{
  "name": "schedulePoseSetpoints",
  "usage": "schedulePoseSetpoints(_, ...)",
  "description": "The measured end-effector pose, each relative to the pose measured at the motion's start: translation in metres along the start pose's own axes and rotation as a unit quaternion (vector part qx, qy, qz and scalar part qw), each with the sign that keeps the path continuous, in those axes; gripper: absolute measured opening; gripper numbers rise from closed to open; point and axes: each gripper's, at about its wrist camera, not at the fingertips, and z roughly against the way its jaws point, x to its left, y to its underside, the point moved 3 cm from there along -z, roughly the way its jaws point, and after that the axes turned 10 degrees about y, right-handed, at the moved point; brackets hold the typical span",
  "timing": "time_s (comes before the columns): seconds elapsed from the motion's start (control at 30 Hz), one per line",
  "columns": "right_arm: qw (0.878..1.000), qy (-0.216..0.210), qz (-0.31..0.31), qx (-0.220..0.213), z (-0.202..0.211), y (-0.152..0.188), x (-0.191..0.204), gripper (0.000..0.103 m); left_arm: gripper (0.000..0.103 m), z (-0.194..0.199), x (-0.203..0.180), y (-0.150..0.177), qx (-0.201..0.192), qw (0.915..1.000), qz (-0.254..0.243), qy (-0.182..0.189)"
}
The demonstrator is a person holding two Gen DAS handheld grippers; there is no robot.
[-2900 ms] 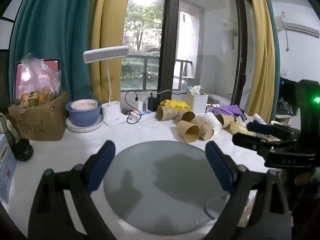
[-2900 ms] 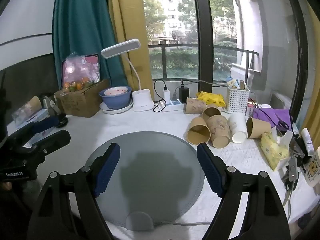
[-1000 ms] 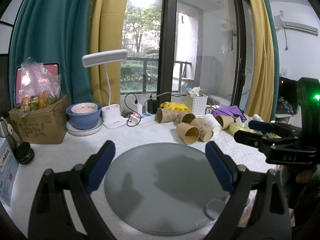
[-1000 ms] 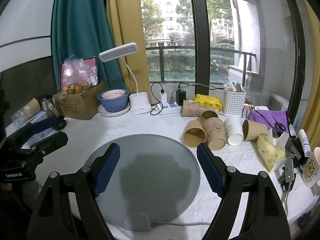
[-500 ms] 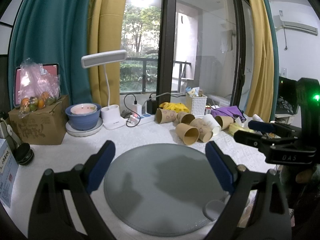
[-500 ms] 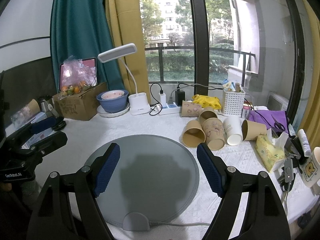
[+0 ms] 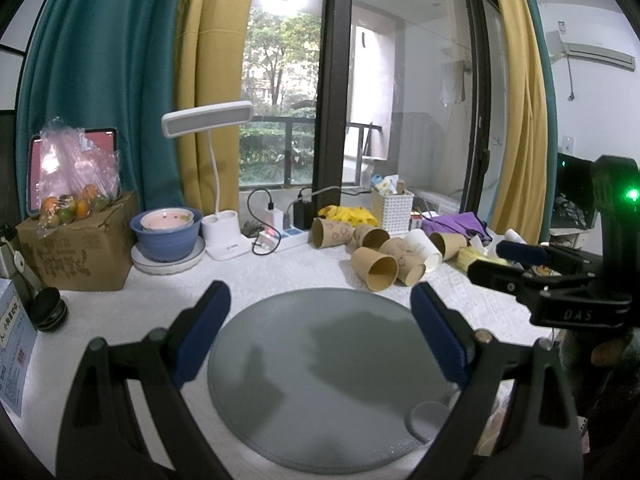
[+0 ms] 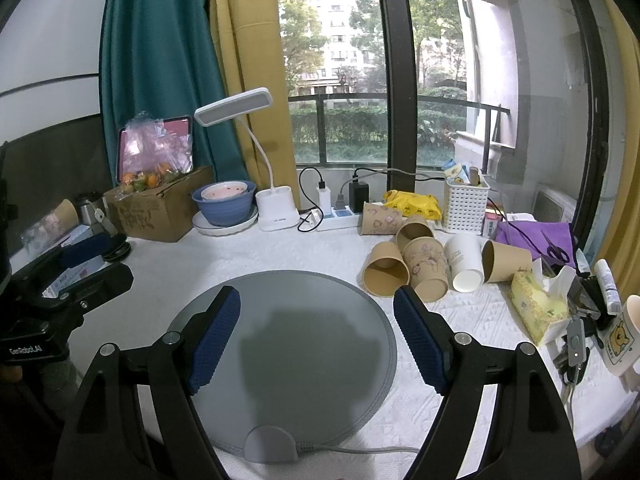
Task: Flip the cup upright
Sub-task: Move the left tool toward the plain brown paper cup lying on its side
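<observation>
two tongs hover wide open and empty over the round grey mat (image 8: pixel 288 344): left tongs (image 7: pixel 320 332), right tongs (image 8: pixel 316 336). paper cups (image 8: pixel 420 264) lie tipped on their sides on the white counter (image 8: pixel 320 252), far right of the mat.

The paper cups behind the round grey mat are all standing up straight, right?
Not quite. The brown and white paper cups are behind the round grey mat, but they are lying on their sides, not standing. The right wrist view shows their open mouths facing sideways. Both grippers' fingers are open and empty.
</observation>
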Motion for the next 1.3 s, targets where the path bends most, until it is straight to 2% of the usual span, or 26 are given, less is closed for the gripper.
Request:
schedulePoseSetpoints(0.33, 1.0, -0.002, -0.002, 0.011, -0.008, -0.003, -0.01, 0.082, 0.092, -0.013, -0.002, -0.004, 0.017, 0.9998, 0.005, -0.001)
schedulePoseSetpoints(0.6, 0.999, 0.002, -0.017, 0.031, -0.044, -0.001, -0.031, 0.082, 0.092, -0.056, 0.0, -0.004, 0.055, 0.9985, 0.004, -0.002)
schedulePoseSetpoints(0.87, 0.998, 0.006, -0.032, 0.056, -0.094, -0.007, -0.069, 0.082, 0.092, -0.127, 0.004, -0.013, 0.111, 0.9936, 0.023, 0.007)
schedulePoseSetpoints(1.1, 0.996, 0.01, -0.04, 0.079, -0.146, -0.015, -0.102, 0.082, 0.092, -0.203, 0.002, -0.018, 0.171, 0.9841, 0.04, 0.023)
schedulePoseSetpoints(1.3, 0.995, 0.014, -0.045, 0.09, -0.182, -0.024, -0.126, 0.082, 0.092, -0.261, -0.005, -0.024, 0.196, 0.9792, 0.041, 0.034)
